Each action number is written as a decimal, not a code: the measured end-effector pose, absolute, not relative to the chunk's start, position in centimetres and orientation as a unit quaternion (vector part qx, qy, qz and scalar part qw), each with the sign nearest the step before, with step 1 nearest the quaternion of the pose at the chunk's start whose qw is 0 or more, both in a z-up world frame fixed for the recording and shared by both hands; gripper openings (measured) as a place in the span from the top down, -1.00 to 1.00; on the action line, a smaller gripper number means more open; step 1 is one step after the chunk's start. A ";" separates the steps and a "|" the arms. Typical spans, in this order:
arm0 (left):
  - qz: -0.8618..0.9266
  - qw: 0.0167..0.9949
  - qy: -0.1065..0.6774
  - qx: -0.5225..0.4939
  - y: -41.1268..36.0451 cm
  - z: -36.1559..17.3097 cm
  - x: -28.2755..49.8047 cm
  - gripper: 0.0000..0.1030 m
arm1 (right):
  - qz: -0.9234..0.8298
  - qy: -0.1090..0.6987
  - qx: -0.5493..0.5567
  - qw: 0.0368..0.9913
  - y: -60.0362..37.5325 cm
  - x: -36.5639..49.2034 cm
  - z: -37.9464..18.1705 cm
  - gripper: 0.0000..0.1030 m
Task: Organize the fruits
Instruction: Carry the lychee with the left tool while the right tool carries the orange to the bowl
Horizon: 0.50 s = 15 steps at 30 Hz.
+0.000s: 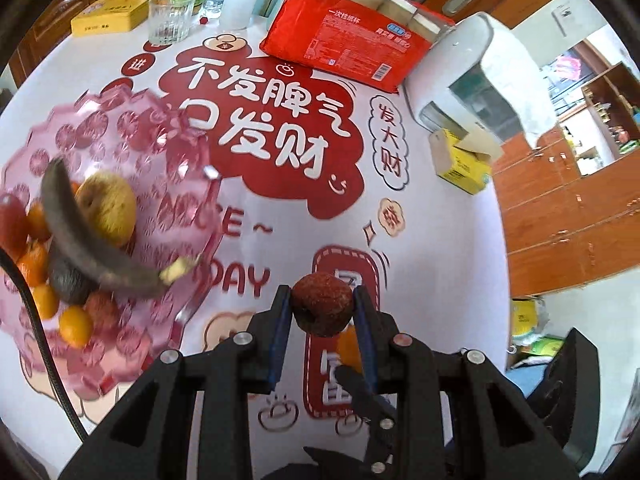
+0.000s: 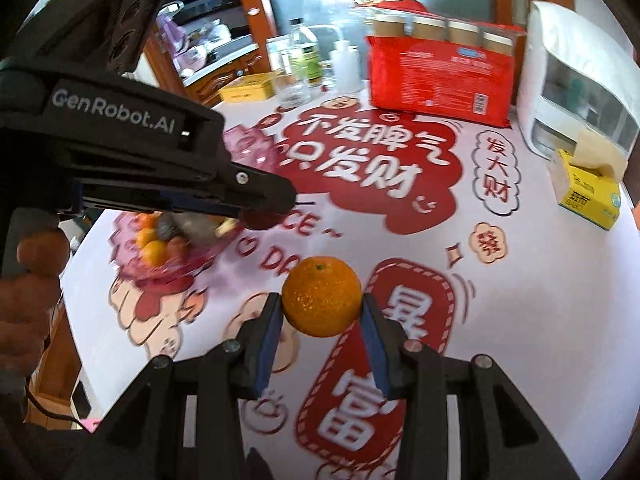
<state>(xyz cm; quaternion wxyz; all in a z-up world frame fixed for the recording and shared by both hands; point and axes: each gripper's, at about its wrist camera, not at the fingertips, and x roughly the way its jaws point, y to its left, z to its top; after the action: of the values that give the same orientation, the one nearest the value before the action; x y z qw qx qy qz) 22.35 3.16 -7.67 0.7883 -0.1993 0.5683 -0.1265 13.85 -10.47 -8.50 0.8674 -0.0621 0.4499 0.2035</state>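
My left gripper [image 1: 322, 300] is shut on a small round dark red fruit [image 1: 322, 304], held above the red-and-white tablecloth [image 1: 280, 216]. To its left stands a pink plastic bowl [image 1: 132, 120] holding a blackened banana [image 1: 80, 236], a yellow fruit [image 1: 108, 208] and several small oranges. My right gripper [image 2: 322, 304] is shut on an orange [image 2: 322, 296], also clear of the table. In the right wrist view the left gripper [image 2: 264, 210] hangs at upper left with its dark red fruit [image 2: 258, 220], just right of the pink bowl [image 2: 160, 276]. The orange [image 1: 348, 346] shows low in the left wrist view.
At the back of the table stand a red pack of paper cups [image 1: 348, 48], a drinking glass [image 1: 170, 20], a yellow tin [image 1: 108, 14] and bottles. A white appliance [image 1: 480, 80] and a yellow box [image 1: 464, 164] sit by the right edge. A hand [image 2: 28, 280] grips the left tool.
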 end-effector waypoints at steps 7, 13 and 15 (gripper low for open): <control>-0.122 0.799 0.543 -0.226 8.2 -6.5 18.7 0.44 | 0.230 0.455 -0.087 0.856 -6.4 11.6 -8.3 0.23; -0.105 0.801 0.539 -0.238 12.6 -6.6 16.8 0.44 | 0.250 0.451 -0.097 0.851 -2.1 9.9 -8.1 0.23; -0.102 0.802 0.539 -0.237 14.0 -6.6 16.2 0.44 | 0.251 0.450 -0.095 0.852 -1.0 9.6 -8.0 0.23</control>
<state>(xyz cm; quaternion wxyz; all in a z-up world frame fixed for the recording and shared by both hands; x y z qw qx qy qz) 16.20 14.00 -6.61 0.8015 -0.2374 0.5394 -0.1016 9.60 -1.00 -8.03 0.8515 -0.0945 0.4504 0.2513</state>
